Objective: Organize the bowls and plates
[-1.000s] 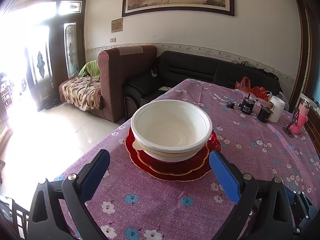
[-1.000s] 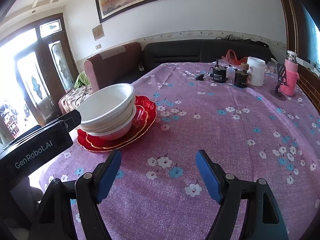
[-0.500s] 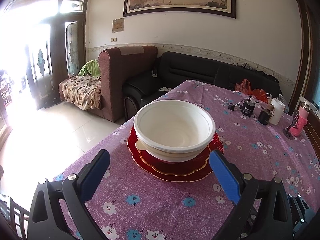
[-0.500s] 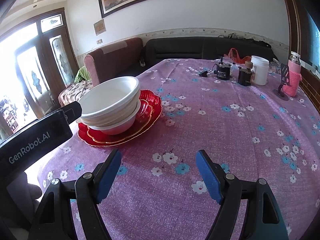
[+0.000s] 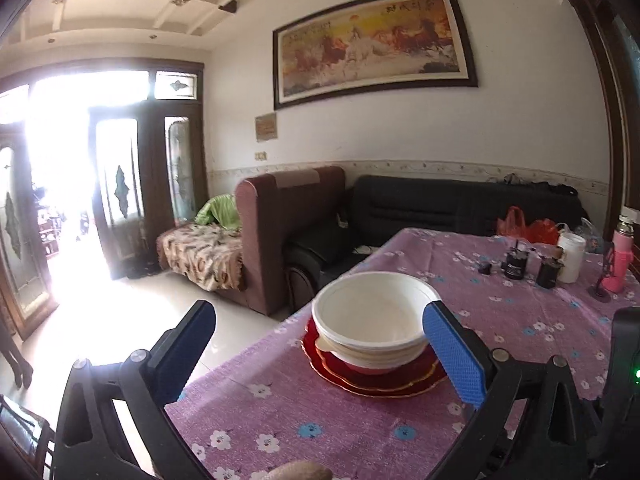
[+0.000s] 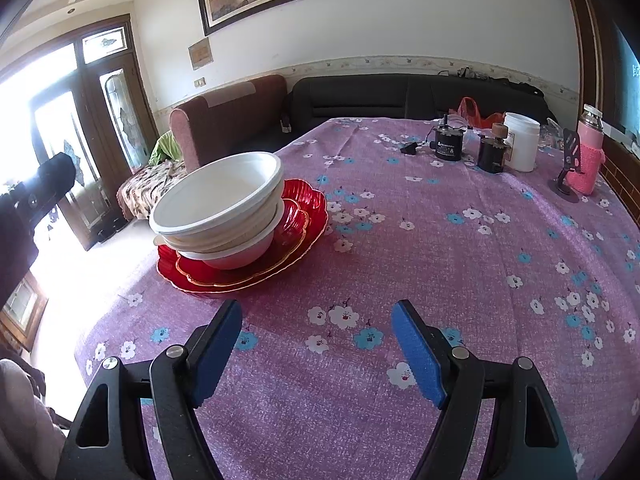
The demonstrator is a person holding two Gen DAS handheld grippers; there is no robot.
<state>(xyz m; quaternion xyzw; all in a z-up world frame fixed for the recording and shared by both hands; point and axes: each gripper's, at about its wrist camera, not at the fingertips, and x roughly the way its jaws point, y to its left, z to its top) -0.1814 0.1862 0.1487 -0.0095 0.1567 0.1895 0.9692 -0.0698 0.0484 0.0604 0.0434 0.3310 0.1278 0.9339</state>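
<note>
Now, with both tongs (image 5: 320, 344) (image 6: 316, 344) released and empty, you leave the nested white bowls (image 6: 218, 204) squarely centred on the red plates (image 6: 296, 220).

White bowls (image 6: 218, 204) nested upright, atop stacked red scalloped plates (image 6: 294, 240), near table edge

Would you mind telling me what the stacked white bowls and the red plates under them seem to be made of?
White bowls: probably matte plastic or melamine; opaque, dull, thin rolled rims, though ceramic cannot be excluded. Red plates: glossy, translucent red with ribbed, scalloped edges and a gold rim line, so glass or clear plastic; the look leaves that open.
</note>
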